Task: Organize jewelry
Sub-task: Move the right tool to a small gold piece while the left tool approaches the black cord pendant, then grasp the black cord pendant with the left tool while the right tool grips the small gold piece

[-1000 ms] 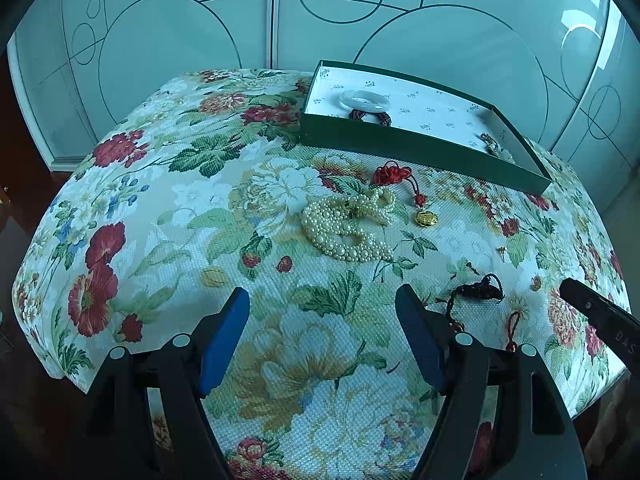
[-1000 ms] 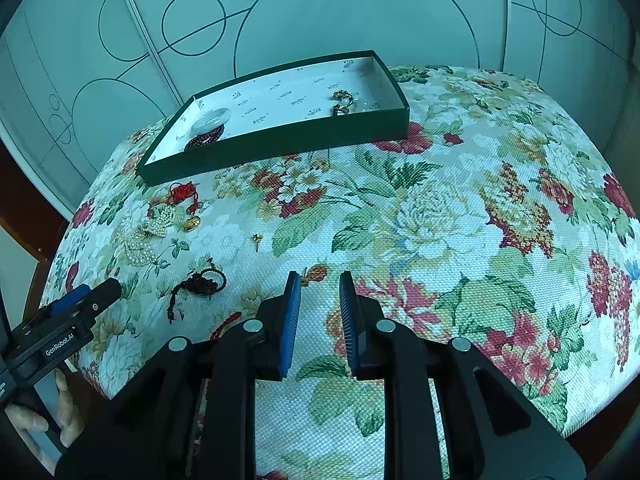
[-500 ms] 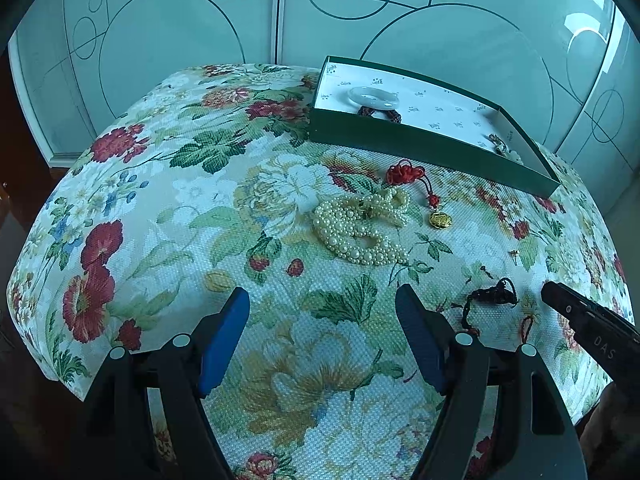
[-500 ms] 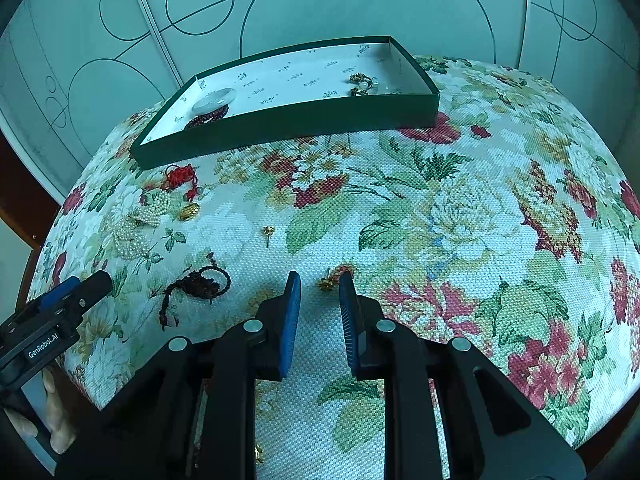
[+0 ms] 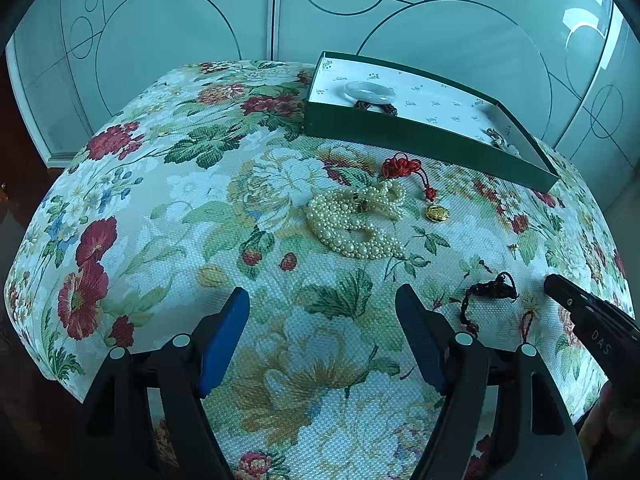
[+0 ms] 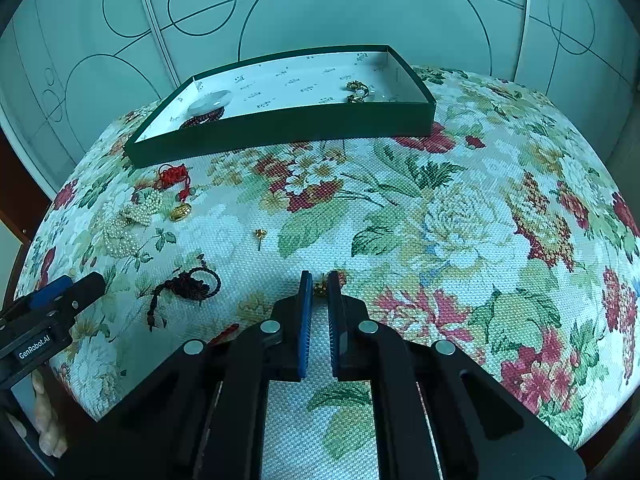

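A green box (image 5: 420, 140) (image 6: 280, 128) with a white lining holds a pale jade bangle (image 5: 369, 91), dark red beads and a small gold piece (image 6: 358, 91). A pearl necklace (image 5: 354, 220) (image 6: 128, 220), a red knot with a gold pendant (image 5: 436, 213) (image 6: 180, 211), a dark cord bracelet (image 5: 488, 292) (image 6: 188, 286) and a gold stud (image 6: 260, 236) lie on the floral cloth. My left gripper (image 5: 322, 324) is open, short of the pearls. My right gripper (image 6: 318, 280) is narrowly open with a small gold earring (image 6: 320, 289) between its tips.
The floral cloth (image 5: 160, 200) covers a rounded table that drops off at its edges. Frosted glass panels (image 6: 340, 4) stand behind it. A red cord (image 5: 526, 320) lies at the near edge. The right gripper's tip shows in the left wrist view (image 5: 580, 312).
My right gripper has moved forward and down so that the small gold earring now sits between its tips. My left gripper has drawn slightly back and stayed open.
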{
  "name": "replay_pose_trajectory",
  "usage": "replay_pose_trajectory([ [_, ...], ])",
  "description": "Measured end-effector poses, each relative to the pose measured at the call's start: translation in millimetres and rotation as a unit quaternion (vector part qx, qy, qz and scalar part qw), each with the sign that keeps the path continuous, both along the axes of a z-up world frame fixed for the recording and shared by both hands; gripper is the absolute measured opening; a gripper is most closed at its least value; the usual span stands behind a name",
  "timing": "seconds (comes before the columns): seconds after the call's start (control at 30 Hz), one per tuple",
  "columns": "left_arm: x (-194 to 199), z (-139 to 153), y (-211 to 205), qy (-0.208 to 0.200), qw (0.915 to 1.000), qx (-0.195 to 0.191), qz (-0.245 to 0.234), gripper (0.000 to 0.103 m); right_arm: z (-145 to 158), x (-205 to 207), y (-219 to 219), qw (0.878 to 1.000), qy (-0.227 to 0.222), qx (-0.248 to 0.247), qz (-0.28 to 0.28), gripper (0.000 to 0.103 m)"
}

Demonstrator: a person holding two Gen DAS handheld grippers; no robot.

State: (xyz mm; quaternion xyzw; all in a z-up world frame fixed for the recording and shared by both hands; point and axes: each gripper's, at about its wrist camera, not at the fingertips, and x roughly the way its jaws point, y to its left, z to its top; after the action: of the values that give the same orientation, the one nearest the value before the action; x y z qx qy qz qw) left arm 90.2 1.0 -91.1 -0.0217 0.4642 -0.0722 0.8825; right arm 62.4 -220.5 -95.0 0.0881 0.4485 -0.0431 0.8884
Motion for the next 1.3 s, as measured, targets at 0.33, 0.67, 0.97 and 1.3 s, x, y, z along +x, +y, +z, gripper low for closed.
replay_pose_trajectory([
  [0.33, -4.6, 10.9, -34.3, -0.013, 0.9987, -0.006, -0.049, 0.074, 8.5, -9.8, -25.3, 0.999, -0.015, 0.015, -0.025, 0.008],
  [0.67, -3.6, 14.2, -80.9, -0.012, 0.9942, -0.005, -0.106, 0.074, 9.9, -19.3, -49.4, 0.998, -0.024, 0.041, -0.041, 0.008],
  [0.97, 3.4, -2.6, -104.3, 0.003, 0.9911, 0.022, -0.131, 0.065, 8.0, -25.6, -68.6, 0.996, -0.028, 0.067, -0.05, 0.008],
  [1.3, 2.5, -4.1, -112.6, -0.02, 0.9869, 0.056, -0.15, 0.029, 4.6, -27.2, -75.8, 0.995, -0.029, 0.08, -0.052, 0.008],
])
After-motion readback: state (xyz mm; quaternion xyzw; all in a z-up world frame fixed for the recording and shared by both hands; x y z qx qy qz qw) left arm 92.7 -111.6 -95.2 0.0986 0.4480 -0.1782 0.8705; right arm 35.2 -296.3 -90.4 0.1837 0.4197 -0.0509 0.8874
